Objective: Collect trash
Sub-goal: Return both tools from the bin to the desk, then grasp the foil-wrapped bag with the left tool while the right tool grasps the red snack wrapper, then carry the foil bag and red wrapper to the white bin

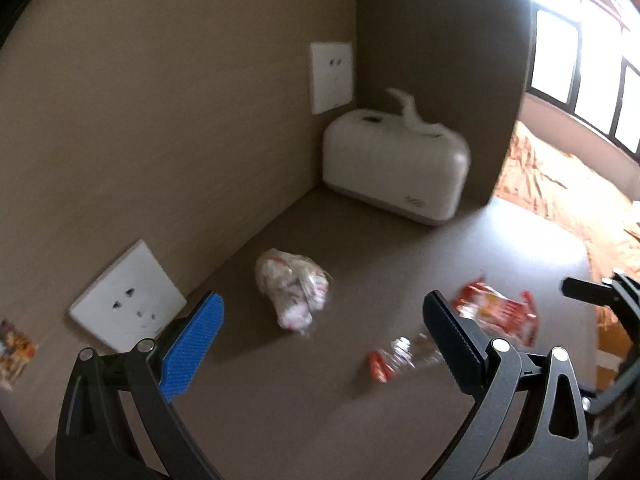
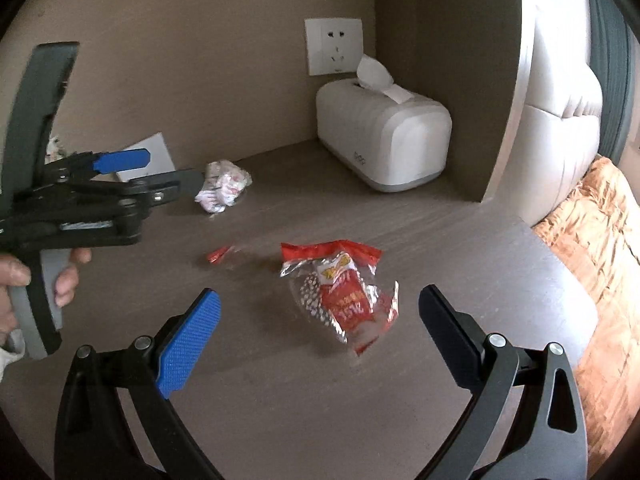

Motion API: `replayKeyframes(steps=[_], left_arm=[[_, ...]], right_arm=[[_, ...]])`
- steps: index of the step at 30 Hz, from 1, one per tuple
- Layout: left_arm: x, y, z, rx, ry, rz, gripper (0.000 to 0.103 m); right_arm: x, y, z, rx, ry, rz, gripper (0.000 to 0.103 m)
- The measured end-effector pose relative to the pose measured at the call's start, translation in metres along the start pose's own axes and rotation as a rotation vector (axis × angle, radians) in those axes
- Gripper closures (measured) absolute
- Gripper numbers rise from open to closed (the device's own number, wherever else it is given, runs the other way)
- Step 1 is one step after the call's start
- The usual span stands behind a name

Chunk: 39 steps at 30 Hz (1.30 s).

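A crumpled clear-and-white wrapper ball (image 1: 294,292) lies on the brown tabletop (image 1: 280,420) just ahead of my open, empty left gripper (image 1: 320,332); it also shows in the right wrist view (image 2: 222,192). A red-and-silver snack wrapper (image 2: 346,292) lies flat between the open jaws of my right gripper (image 2: 320,320), which hovers empty above it; the left wrist view shows it too (image 1: 498,312). A small red-and-clear scrap (image 2: 220,255) lies between the two pieces, also in the left wrist view (image 1: 396,360). The left gripper (image 2: 168,172) appears hand-held at the left of the right wrist view.
A white tissue box (image 2: 382,140) stands in the back corner of the alcove. Wall sockets (image 1: 128,304) (image 2: 334,46) sit on the back panel. A side panel (image 2: 448,80) closes the right. The table's right edge drops off to an orange bedspread (image 2: 600,248).
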<state>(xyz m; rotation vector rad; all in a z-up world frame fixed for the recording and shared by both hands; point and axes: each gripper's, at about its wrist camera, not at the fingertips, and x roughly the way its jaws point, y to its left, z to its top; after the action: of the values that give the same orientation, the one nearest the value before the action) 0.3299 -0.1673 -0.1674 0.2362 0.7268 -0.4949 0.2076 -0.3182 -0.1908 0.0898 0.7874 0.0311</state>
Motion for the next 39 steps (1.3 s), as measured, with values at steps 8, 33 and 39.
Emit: replayKeyframes(steps=[8, 33, 39], left_arm=[[0.059, 0.008, 0.009, -0.004, 0.095, -0.018, 0.005], [0.007, -0.001, 0.003, 0.035, 0.040, -0.051, 0.053], [-0.043, -0.043, 0.001, 0.084, -0.002, -0.106, 0.053]], right_arm=[[0.032, -0.006, 0.006, 0.004, 0.083, -0.018, 0.004], [-0.018, -0.015, 0.011, 0.081, 0.016, 0.026, 0.081], [-0.070, -0.029, 0.004, 0.090, -0.053, 0.011, 0.081]])
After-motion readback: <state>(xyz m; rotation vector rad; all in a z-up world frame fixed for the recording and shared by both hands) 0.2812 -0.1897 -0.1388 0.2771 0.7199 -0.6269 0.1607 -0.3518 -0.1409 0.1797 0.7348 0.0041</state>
